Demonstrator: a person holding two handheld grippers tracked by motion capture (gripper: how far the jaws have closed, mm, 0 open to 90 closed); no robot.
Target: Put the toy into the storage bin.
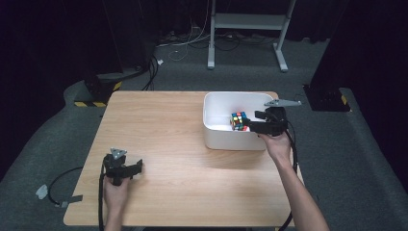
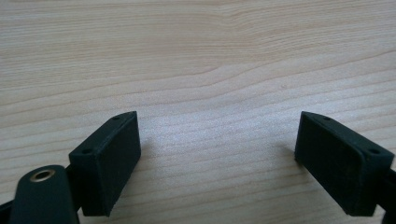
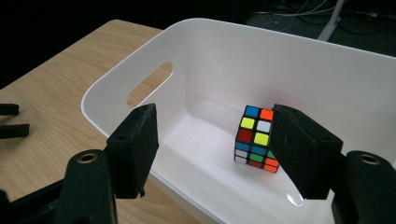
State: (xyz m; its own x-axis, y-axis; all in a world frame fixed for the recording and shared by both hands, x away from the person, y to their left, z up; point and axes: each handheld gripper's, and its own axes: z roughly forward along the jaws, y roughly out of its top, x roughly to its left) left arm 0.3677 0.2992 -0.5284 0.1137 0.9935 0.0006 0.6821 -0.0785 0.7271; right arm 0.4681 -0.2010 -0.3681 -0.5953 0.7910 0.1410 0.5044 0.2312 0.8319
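A Rubik's cube sits inside a white bin on the right half of the wooden table. My right gripper is open over the bin's near right rim, with its jaws pointing left toward the cube. In the right gripper view its right jaw hides the cube's right edge, and the left jaw stands well away from the cube. Near the table's front left, my left gripper is open just above bare wood with nothing between its jaws.
The bin has a slot handle in its far end wall. On the floor behind the table stand a white desk frame, loose cables and a black-and-yellow striped base. The left gripper's cable trails off the table's left edge.
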